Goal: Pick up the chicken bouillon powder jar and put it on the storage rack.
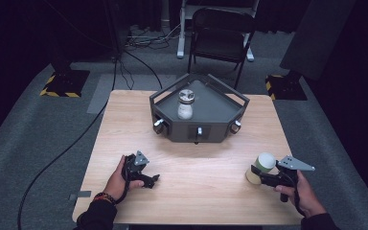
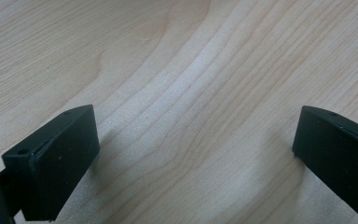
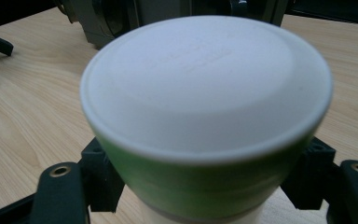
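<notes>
My right claw [image 1: 256, 175] was clamped on the green-and-white cup [image 1: 261, 166], one jaw on either side of its green band, at the right front of the worktop [image 1: 206, 163]. In the right gripper view the cup's [image 3: 205, 102] white end faced the camera. My left claw [image 1: 152, 179] rested low over bare wood at the left front, jaws set wide apart with nothing between them. The grey tray [image 1: 220, 111] stood at the rear centre, carrying a jar [image 1: 186, 104] upright.

Desk [image 1: 187, 167]: pale wood-grain surface, matt, smooth. Cup [image 3: 205, 116]: white bottom smooth, satin; green band slightly glossy. Jaws: matt black plastic. Grey tray [image 1: 220, 112]: matt finish. Jar [image 1: 185, 104] on tray: glossy, clear.
</notes>
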Available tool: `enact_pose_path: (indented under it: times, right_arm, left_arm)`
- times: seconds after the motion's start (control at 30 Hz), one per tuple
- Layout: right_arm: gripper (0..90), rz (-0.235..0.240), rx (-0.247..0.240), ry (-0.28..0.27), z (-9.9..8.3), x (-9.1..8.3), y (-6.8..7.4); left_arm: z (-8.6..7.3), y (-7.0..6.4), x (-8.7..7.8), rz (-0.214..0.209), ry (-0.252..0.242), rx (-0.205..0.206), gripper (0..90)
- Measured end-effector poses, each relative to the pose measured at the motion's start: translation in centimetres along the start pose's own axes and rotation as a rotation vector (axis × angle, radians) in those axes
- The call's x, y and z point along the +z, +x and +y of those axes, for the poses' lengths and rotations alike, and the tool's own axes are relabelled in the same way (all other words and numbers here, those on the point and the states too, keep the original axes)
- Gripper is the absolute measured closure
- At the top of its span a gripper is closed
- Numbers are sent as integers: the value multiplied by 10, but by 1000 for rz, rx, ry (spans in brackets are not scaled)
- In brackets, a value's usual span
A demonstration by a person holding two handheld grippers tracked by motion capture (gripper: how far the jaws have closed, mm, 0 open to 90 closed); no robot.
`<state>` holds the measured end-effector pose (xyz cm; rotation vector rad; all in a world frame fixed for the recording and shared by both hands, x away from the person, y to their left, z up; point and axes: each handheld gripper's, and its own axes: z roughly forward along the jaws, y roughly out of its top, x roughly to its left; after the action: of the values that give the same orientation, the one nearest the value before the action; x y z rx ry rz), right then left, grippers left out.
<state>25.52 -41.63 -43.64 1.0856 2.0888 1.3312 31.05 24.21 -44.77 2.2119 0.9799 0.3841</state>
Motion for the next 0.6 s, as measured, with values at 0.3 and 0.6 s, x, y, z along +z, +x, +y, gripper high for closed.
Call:
enact_pose_path:
  times: [0.3, 0.6]
  right_arm:
    - [337, -17, -31, -14, -3, -4, 3]
    - [342, -39, -36, -11, -1, -5, 4]
  left_arm:
    - [0, 0, 0, 0, 0, 0, 0]
    - [0, 0, 0, 0, -1, 1, 0]
